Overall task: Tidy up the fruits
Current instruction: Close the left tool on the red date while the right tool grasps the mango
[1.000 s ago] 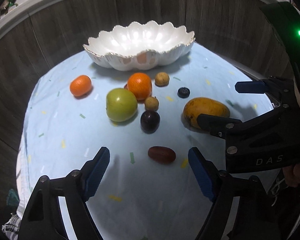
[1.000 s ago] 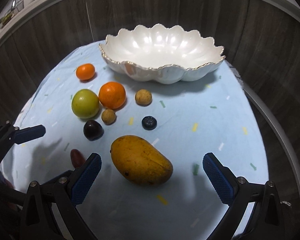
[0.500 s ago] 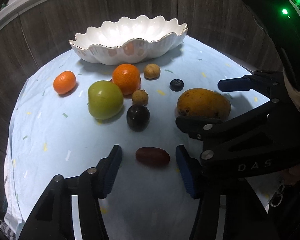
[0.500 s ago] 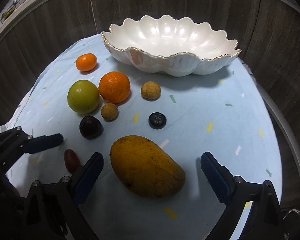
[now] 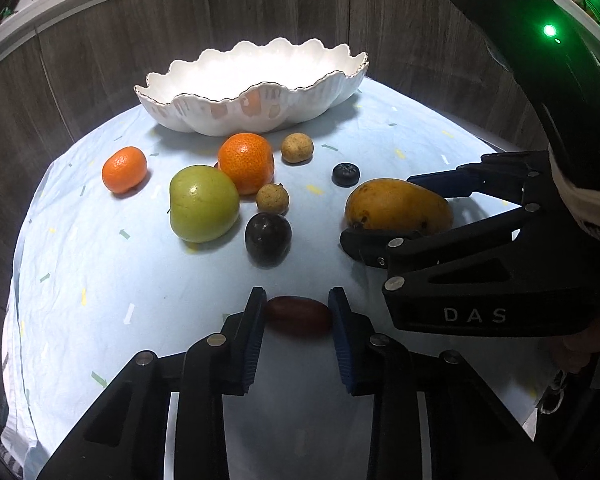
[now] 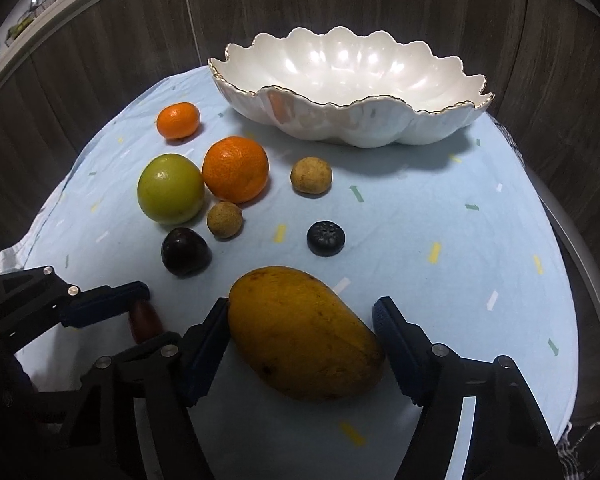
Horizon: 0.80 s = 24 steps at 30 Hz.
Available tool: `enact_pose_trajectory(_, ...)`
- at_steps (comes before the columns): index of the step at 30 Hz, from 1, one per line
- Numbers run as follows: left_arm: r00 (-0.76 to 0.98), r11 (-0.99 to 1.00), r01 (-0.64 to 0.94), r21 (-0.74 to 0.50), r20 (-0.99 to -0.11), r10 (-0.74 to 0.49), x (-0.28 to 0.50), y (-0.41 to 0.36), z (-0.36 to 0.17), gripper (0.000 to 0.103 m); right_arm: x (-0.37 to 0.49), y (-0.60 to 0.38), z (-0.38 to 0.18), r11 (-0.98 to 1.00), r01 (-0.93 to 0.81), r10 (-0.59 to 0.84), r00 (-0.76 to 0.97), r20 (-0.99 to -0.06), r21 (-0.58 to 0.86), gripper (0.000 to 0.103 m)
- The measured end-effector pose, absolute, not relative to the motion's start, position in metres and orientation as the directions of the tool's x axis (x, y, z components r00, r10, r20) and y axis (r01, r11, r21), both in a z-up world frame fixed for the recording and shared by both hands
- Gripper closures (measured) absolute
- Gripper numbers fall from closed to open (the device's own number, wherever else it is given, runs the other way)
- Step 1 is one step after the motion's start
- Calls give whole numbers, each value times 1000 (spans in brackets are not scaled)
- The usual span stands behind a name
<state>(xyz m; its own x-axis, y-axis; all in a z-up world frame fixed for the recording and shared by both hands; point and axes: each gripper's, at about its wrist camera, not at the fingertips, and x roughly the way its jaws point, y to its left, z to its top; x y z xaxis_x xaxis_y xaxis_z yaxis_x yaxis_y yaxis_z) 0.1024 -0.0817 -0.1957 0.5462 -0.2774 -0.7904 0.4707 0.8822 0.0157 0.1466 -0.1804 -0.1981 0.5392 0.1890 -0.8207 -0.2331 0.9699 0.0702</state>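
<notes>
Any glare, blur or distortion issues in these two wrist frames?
Left wrist: bowl interior blown out white, green LED flares, heavy fisheye curvature. Right wrist: only small highlights on the bowl, mango sharp, dark vignette at corners. No motion blur in either.

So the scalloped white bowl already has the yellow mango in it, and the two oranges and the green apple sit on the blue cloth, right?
Not quite. The scalloped white bowl holds nothing; the yellow mango lies on the blue cloth, between the jaws of the right hand-held gripper, as the right wrist view shows. The two oranges and green apple do sit on the cloth.
</notes>
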Motion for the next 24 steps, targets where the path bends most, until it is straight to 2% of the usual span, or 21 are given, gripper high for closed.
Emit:
enact_pose_trajectory(15,581,908,419,16,-773,-254,101,-72,-188,73,140,-186,-189,971,-217,207,564,-800,99,42)
enact_pose_trajectory(24,604,917,398,21,-758,-244,99,-68,-181,73,135,-187,-184,969,-216,223,576,-787,117,45)
